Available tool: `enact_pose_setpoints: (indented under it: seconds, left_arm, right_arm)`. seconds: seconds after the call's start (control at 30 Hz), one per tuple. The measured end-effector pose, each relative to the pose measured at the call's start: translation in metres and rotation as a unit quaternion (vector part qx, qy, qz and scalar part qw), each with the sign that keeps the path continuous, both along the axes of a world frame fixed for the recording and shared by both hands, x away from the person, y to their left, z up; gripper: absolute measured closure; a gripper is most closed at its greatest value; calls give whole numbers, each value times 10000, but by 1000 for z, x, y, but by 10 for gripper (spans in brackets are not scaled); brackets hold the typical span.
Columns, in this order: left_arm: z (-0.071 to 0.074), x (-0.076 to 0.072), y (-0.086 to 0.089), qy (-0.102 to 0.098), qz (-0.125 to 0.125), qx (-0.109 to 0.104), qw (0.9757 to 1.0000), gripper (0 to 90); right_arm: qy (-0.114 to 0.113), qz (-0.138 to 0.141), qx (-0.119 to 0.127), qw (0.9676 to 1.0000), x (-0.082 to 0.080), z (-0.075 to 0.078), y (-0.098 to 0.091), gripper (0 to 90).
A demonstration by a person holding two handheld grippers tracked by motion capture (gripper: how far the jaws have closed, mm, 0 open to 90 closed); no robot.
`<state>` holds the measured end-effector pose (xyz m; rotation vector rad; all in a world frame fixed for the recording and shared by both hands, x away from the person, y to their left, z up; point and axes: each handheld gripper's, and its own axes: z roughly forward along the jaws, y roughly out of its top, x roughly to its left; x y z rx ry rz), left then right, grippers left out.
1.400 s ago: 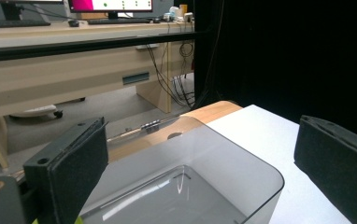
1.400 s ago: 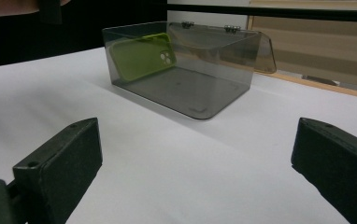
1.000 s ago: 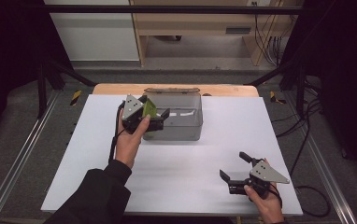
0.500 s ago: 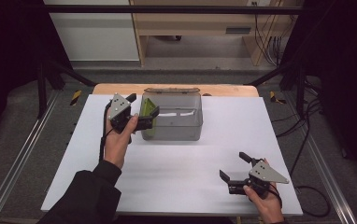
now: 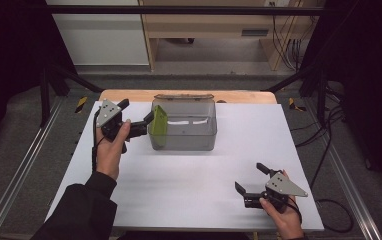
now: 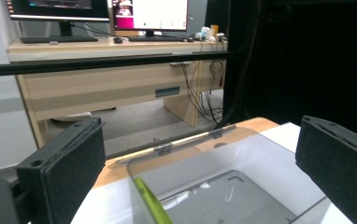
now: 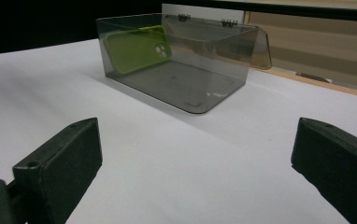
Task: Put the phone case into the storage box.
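The green phone case (image 5: 158, 126) stands on edge inside the clear plastic box (image 5: 189, 142), leaning against the box's left wall, its long axis running front to back along that wall. The box's hinged lid (image 5: 183, 96) hangs open behind the box. Apart from the case, the box looks empty. The left gripper (image 5: 146, 120) sits just outside that same wall, jaws spread and empty, with the case just past its tips and slightly below. The right gripper (image 5: 247, 177) rests well in front of the box, to its right, jaws also spread wide, holding nothing. Of the 2, the left is much nearer the case.
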<state>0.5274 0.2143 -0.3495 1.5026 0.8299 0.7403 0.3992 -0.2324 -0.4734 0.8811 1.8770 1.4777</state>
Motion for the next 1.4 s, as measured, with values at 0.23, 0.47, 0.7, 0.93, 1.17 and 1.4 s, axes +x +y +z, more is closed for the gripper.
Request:
enact_pose_setpoints:
  seconds: [0.23, 0.47, 0.7, 0.93, 1.17, 1.4]
  left_arm:
    - [2, -2, 20, -2, 160, -117, 9998, 14]
    - [5, -6, 34, -38, 221, -121, 9997, 16]
    - [7, -9, 46, -71, 272, -116, 9995, 16]
    - [7, -12, 55, -75, 255, -27, 9996, 16]
    - [5, -17, 63, -138, 282, 133, 9994, 16]
    - [5, -23, 74, -177, 227, 239, 9993, 16]
  right_arm:
    - [-5, -9, -33, 10000, 0, 0, 0, 23]
    - [21, -4, -48, 10000, 0, -1, 1, 23]
    - [31, 40, -47, 10000, 0, -1, 1, 31]
    - [43, 87, -64, 9999, 1, -1, 3, 34]
    - [39, 72, -77, 9999, 0, -1, 3, 32]
    - [43, 73, -94, 9999, 1, -1, 4, 31]
